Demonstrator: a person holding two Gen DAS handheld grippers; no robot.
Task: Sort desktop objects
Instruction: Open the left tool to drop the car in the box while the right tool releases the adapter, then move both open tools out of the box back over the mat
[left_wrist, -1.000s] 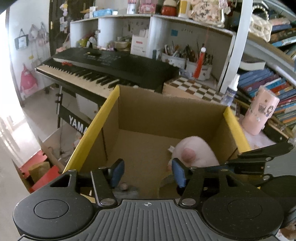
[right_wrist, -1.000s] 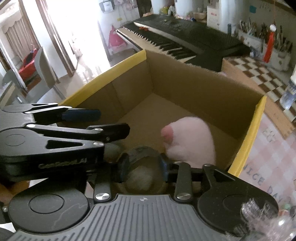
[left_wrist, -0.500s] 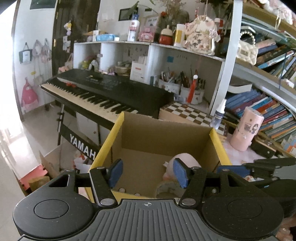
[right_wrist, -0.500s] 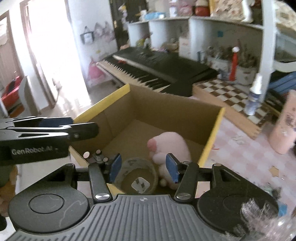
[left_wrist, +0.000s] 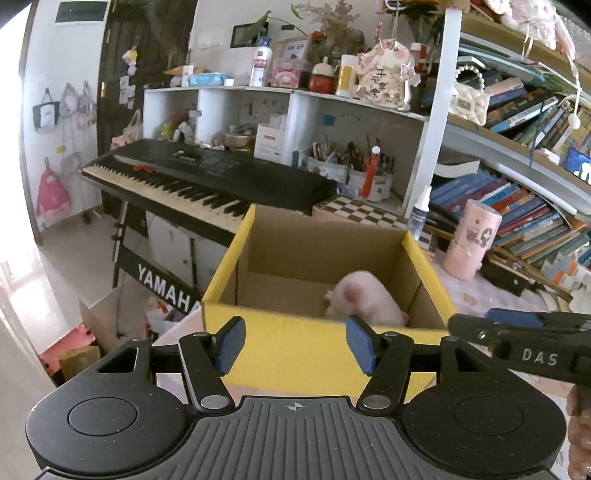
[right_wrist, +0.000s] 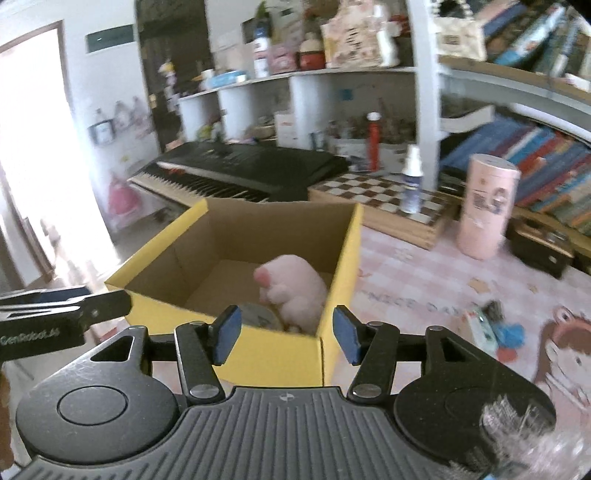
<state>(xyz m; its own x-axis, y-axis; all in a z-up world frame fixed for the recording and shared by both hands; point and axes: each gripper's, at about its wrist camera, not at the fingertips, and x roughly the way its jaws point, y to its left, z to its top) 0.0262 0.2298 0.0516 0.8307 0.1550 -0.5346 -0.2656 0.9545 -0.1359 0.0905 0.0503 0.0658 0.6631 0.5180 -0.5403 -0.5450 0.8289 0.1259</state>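
Note:
A cardboard box with yellow outer walls (left_wrist: 295, 354) (right_wrist: 266, 354) stands open on the desk. Inside lie a pink plush toy (left_wrist: 369, 299) (right_wrist: 291, 291) and, near the front wall, a roll of tape (right_wrist: 258, 314). My left gripper (left_wrist: 295, 343) hangs open just in front of the box's near wall, with nothing between its blue pads. My right gripper (right_wrist: 286, 334) hovers at the box's near right corner; its jaws are opening and hold nothing. Its fingers (left_wrist: 480, 332) show at the right of the left wrist view.
A black keyboard (left_wrist: 207, 177) stands behind the box. A chessboard (right_wrist: 388, 199), a spray bottle (right_wrist: 412, 181) and a pink cylinder (right_wrist: 487, 206) sit at the back right. Small items (right_wrist: 491, 328) lie on the pink tablecloth. Bookshelves fill the right.
Both grippers drew back and up out of the box. The right gripper let go of the tape roll, which now lies in the box, and its jaws spread wider.

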